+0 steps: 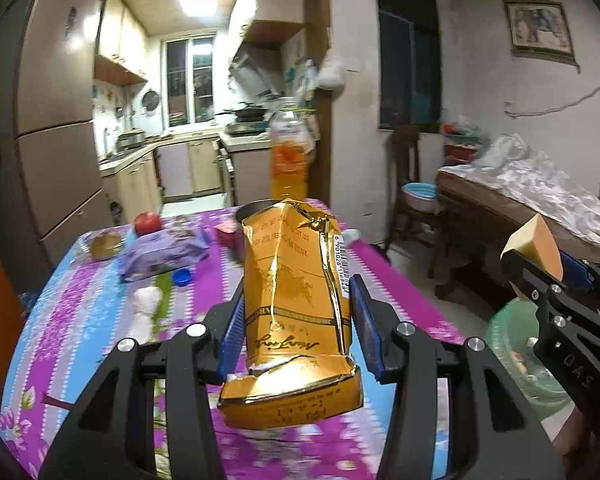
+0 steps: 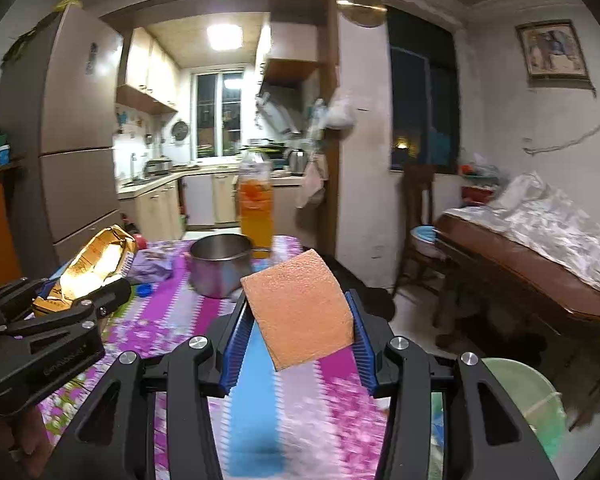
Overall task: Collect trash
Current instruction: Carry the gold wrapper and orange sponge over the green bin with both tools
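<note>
Left wrist view: my left hand-held gripper [image 1: 300, 320] is part-open and clamped on a crumpled gold carton [image 1: 295, 312], blue pads [image 1: 233, 328] pressing both its sides. The carton stands roughly upright between the jaws, torn end nearest the camera, lifted above the table [image 1: 79, 320]. Only this view shows the clutter on the far left of the table: a red apple [image 1: 147, 223], a purple packet [image 1: 161, 254], a blue bottle cap [image 1: 181, 277], a white crumpled tissue [image 1: 145, 304]. An orange drink bottle [image 1: 289, 152] stands at the far edge behind the carton. The right hand-held gripper [image 1: 540, 264] comes in at the right edge with an orange sponge piece [image 1: 534, 244] in it. A green bin [image 1: 512, 344] sits on the floor below it, off the table's right side.

Right wrist view: right hand-held gripper [image 2: 297, 332] is part-open and gripping the orange sponge piece [image 2: 300, 312] by its edges, tilted, held above the table [image 2: 340, 400]. This view shows a steel pot [image 2: 219, 266] in full, just in front of the drink bottle [image 2: 255, 208]; the left view hides most of it behind the carton. The left hand-held gripper [image 2: 79, 288] with the gold carton [image 2: 95, 260] is at the left edge. Green bin [image 2: 540, 400] lower right, on the floor. Table surface is motion-blurred here.
</note>
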A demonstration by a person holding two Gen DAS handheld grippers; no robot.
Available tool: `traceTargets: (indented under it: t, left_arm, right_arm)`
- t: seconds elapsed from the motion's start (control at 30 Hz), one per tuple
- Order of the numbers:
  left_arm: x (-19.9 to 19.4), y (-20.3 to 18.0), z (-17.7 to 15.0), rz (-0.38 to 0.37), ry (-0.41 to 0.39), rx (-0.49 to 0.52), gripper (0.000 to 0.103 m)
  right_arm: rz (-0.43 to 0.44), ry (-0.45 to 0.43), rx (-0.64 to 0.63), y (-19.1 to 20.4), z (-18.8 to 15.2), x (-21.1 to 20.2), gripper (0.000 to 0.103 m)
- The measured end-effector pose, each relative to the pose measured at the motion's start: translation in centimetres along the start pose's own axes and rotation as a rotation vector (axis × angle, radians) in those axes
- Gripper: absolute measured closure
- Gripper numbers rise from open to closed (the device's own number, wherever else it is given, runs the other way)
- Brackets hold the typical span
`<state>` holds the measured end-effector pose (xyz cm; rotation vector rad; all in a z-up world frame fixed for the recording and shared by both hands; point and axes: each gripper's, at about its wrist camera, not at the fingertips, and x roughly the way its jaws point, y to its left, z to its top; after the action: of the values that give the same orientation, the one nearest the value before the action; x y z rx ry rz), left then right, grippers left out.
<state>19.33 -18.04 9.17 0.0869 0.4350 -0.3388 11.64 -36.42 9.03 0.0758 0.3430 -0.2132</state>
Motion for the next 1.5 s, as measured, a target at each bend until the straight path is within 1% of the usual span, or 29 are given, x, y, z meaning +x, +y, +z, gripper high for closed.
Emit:
traceTargets:
  t: [0.17,0.27,0.43,0.53,0.57,0.77,0.93,1.07,1.17,1.27,1.43,1.5]
  left_arm:
    - [-0.2,-3.9,0.4,-0.063,-0.002,0.032,0.057]
    - [-0.1,-6.9,0.5,-0.106,0.001,0.054,0.057]
    - [0.6,-11.6,0.2,-0.175,0.022,0.090,0.057]
    - [0.9,-14.1,-0.2,-0.208,0.037,0.110,0.057]
    - [1.0,-14.9,-0.3,-0.220,0.042,0.117,0.057]
    - [2.0,-19.7,-0.5,-0.272,0.068,0.162,0.057]
    - [3.5,-23.5,-0.6,-0.319,0.126,0.204,0.057]
    - [4.9,-25.9,-1.3,-0.351,0.183,0.232,0.057]
    - [6.0,-27.4,-2.0,-0.368,0.233,0.248,0.057]
    - [7.3,-28.4,-2.7,-0.369,0.279,0.259,0.057]
    - [9.0,-28.9,-3.5,-0.348,0.344,0.271,0.057]
    - [9.7,-29.0,-3.9,-0.339,0.365,0.277,0.057]
  right_arm:
    - [-0.072,0.011,0.029,-5.3,-0.8,-2.2,0.056]
    - [-0.116,0.019,0.046,-8.4,-1.2,-3.5,0.056]
    - [-0.190,0.040,0.075,-13.9,-1.7,-4.7,0.056]
    - [-0.222,0.051,0.091,-16.7,-2.1,-5.1,0.056]
    - [-0.235,0.057,0.099,-18.2,-2.4,-5.1,0.056]
    - [-0.277,0.099,0.127,-22.9,-2.8,-4.8,0.056]
    - [-0.278,0.203,0.157,-27.4,-3.0,-3.0,0.056]
    - [-0.241,0.333,0.184,-31.7,-3.6,-0.8,0.056]
    - [-0.214,0.422,0.190,-33.9,-3.8,1.4,0.056]
    - [-0.190,0.511,0.190,-35.6,-4.1,3.6,0.056]
    - [-0.162,0.607,0.172,-37.0,-4.5,6.6,0.056]
    - [-0.160,0.629,0.161,-37.0,-4.6,7.4,0.056]
